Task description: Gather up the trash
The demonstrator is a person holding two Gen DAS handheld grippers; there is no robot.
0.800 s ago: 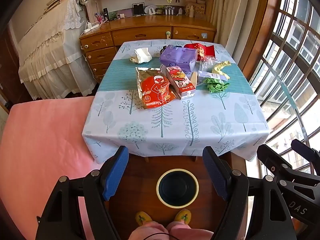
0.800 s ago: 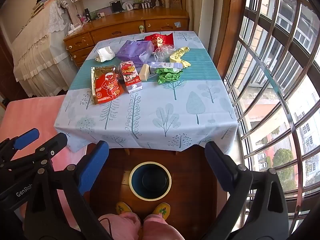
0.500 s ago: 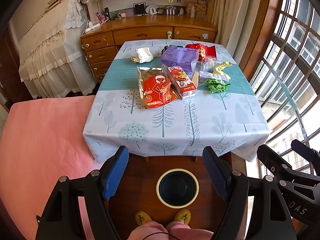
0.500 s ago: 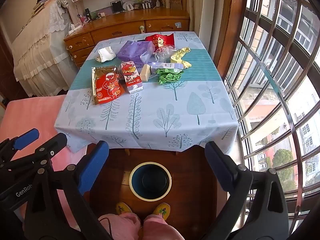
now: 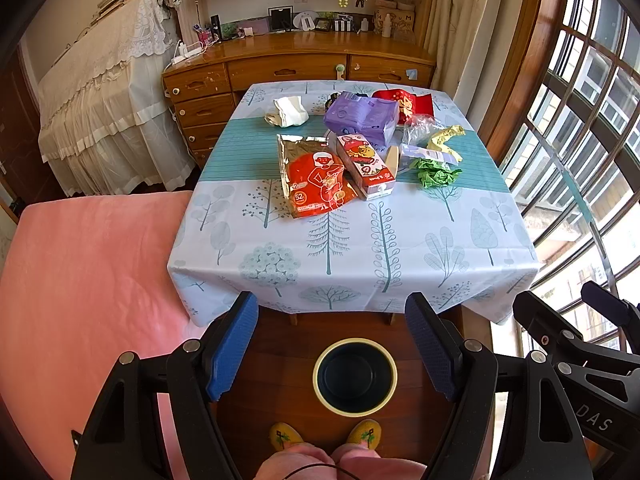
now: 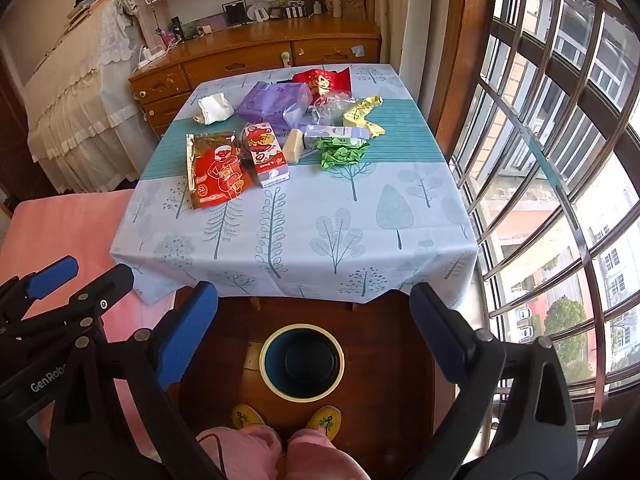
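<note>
Left wrist view
Writing: "DAS" in pale letters on the right gripper's black frame at the lower right; "52" in a circle on the red-and-gold foil packet (image 5: 316, 178); print on the pink carton (image 5: 366, 164) is too small to read.
Container: a dark bin (image 5: 355, 376) with a cream rim stands on the wooden floor in front of the table; nothing shows inside it.
Trash: lies on the far half of the tree-print tablecloth (image 5: 340, 248); foil packet beside the carton, a purple pack (image 5: 362, 116) and a red bag (image 5: 412, 102) behind, crumpled green paper (image 5: 436, 174) and yellow paper (image 5: 444, 140) to the right, a white wad (image 5: 290, 111) to the left.
Left gripper (image 5: 332, 344): jaws wide, nothing between them, hanging above the bin, well apart from the trash.

Right wrist view
Writing: "GenRobo", cut off, on the left gripper's frame at the lower left.
Container: the same bin (image 6: 302, 362), nothing visible inside, just ahead of yellow slippers (image 6: 324, 420).
Trash: same cluster at the table's far end, green paper (image 6: 342, 154) nearest the right side.
Right gripper (image 6: 314, 328): jaws spread wide and holding nothing, above the bin, well apart from the trash.
</note>
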